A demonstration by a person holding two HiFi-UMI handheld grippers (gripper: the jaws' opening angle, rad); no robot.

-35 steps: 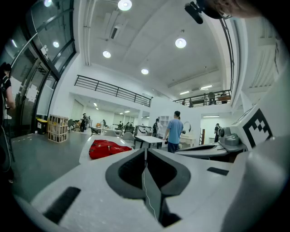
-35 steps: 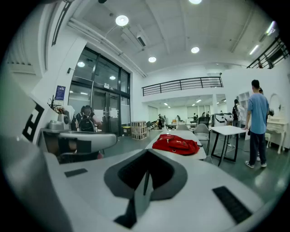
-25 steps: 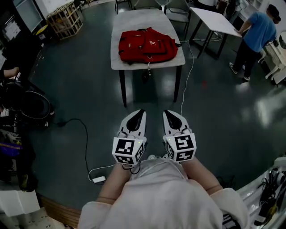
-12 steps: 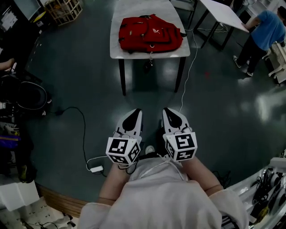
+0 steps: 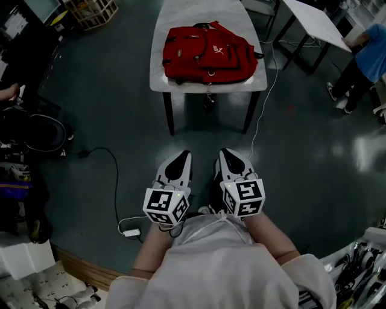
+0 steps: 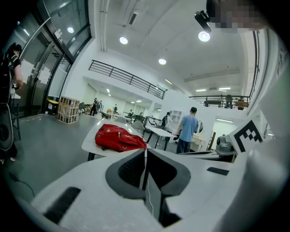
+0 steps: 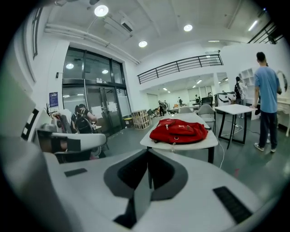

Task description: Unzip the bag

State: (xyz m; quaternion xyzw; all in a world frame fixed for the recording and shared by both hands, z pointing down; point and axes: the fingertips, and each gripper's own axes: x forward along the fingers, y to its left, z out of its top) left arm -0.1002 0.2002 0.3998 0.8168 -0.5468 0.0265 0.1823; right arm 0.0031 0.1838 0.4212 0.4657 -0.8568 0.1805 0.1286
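A red backpack (image 5: pixel 208 53) lies flat on a white table (image 5: pixel 181 85) well ahead of me, and a strap hangs over the table's near edge. It also shows as the red backpack (image 6: pixel 118 137) in the left gripper view and the red backpack (image 7: pixel 178 130) in the right gripper view, still far off. My left gripper (image 5: pixel 182 156) and right gripper (image 5: pixel 225 152) are held side by side close to my body, over the floor. Both are shut with nothing between the jaws.
A white cable (image 5: pixel 260 108) runs from the table down across the dark floor. A black cord and a power adapter (image 5: pixel 131 232) lie on the floor at my left. A person in blue (image 5: pixel 368 60) stands at another table (image 5: pixel 316 24) at the right. A wooden crate (image 5: pixel 94 9) stands far left.
The table and backpack have come nearer and lower in the head view as I walk toward them. Both grippers stay shut in front of my body.
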